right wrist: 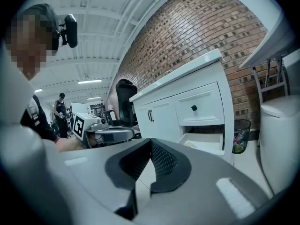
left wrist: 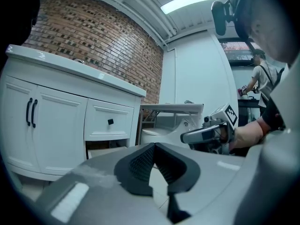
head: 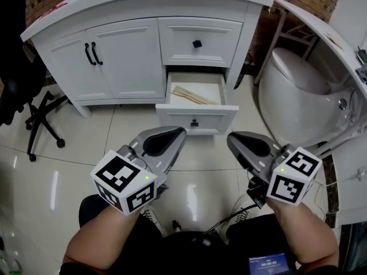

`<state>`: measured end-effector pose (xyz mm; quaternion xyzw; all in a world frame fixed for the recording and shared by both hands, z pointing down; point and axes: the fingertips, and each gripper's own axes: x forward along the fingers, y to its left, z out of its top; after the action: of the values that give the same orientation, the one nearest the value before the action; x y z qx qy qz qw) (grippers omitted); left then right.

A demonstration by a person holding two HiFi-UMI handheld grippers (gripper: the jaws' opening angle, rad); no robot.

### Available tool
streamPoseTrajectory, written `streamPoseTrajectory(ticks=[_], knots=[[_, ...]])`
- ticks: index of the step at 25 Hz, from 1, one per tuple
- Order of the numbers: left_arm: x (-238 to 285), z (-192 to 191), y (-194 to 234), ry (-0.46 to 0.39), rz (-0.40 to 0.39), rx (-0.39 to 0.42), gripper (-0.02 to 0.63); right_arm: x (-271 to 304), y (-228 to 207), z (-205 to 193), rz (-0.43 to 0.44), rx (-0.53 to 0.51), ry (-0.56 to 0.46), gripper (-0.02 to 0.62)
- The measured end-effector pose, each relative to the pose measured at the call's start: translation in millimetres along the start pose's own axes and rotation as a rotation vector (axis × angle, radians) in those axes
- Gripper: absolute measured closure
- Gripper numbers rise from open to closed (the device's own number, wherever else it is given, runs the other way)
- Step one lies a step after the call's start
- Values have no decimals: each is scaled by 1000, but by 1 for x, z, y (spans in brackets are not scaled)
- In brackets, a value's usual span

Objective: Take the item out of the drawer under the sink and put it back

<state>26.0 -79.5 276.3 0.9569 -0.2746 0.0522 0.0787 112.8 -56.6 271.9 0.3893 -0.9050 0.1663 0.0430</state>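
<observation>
Forearms fill the bottom of the head view, each holding a tool low over the tiled floor. The left gripper and the right gripper sit side by side but apart, both pointing toward the white vanity cabinet. Seen from its own camera, the left gripper has its ribbed black pads meeting at the tip, with nothing between them. The right gripper is likewise closed and empty. Ahead of them the lower drawer stands pulled out beneath the closed upper drawer. Inside it, lying diagonally on the drawer bottom, are pale wooden sticks, possibly chopsticks. A white toilet stands to the right of the vanity cabinet.
</observation>
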Motion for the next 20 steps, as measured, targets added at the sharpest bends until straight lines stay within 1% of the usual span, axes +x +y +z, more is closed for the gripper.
streamPoseTrajectory(ticks=[7,16,20], knots=[[11,-5,16,10,0,-18,600,17,-19,2,-1,20,6,588],[34,-24,68,53,53,-35,600,50,-59,2,-12,33,25,588],[44,-30,87,60,65,-45,600,67,-81,2,-9,60,30,588]])
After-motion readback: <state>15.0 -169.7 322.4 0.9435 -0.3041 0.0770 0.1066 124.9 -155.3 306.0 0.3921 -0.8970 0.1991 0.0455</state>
